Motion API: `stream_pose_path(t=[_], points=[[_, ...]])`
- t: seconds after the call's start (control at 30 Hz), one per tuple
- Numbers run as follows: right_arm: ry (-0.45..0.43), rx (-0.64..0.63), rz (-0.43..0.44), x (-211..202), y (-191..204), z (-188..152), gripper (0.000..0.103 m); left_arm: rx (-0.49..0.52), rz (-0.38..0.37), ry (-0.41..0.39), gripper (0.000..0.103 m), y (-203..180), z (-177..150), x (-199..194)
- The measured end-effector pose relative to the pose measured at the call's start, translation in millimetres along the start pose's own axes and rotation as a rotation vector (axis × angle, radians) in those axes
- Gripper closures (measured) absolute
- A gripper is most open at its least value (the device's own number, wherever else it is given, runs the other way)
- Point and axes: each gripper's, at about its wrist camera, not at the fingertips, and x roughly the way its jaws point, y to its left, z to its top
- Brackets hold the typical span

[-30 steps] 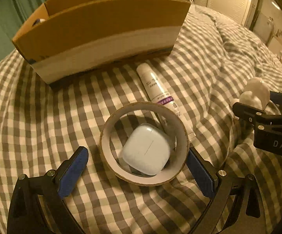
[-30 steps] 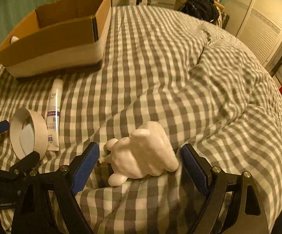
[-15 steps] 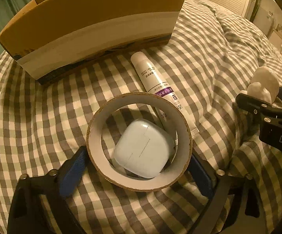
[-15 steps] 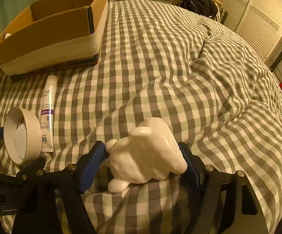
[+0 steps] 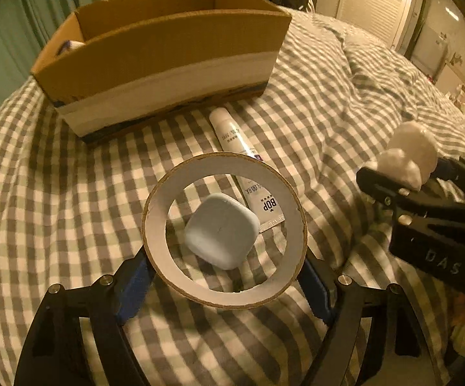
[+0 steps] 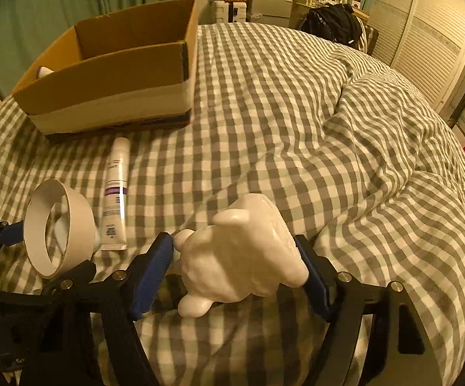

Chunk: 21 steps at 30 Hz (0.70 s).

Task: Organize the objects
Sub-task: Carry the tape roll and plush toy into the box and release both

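My left gripper [image 5: 224, 275] is shut on a white tape roll [image 5: 181, 267] and holds it above the checked bedspread. Through the roll's hole I see a pale blue earbud case [image 5: 221, 230] lying on the bed. The roll also shows in the right wrist view [image 6: 74, 222]. My right gripper [image 6: 235, 273] is shut on a white animal figurine [image 6: 242, 254], lifted off the bed; the figurine also shows in the left wrist view [image 5: 409, 154]. A white tube [image 5: 232, 136] lies on the bed before an open cardboard box [image 5: 168, 61].
The box [image 6: 113, 96] stands at the far left of the bed and holds a small white item in its left corner [image 6: 44, 71]. A raised fold of duvet [image 6: 377, 122] runs across the right. A dark bag [image 6: 332, 22] and wardrobe doors [image 6: 425, 41] stand beyond the bed.
Both grippers closed, the left on the tape roll and the right on the figurine, and lifted them off the bed. The earbud case stayed on the bed.
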Motion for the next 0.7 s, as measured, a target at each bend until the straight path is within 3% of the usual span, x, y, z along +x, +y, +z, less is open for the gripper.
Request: stream_pose_path(t=[0.33, 0.7], points=[[-0.078, 0.002, 0.051, -37.2, 12.5, -1.8, 0.028, -0.034, 0.021, -0.101, 0.020, 2.7, 13.4, -36.0], [-0.252, -0.050, 0.080, -102.0, 22.5, 45.5, 0.028, -0.046, 0.041, -0.268, 0.020, 29.3, 56.4, -97.2]])
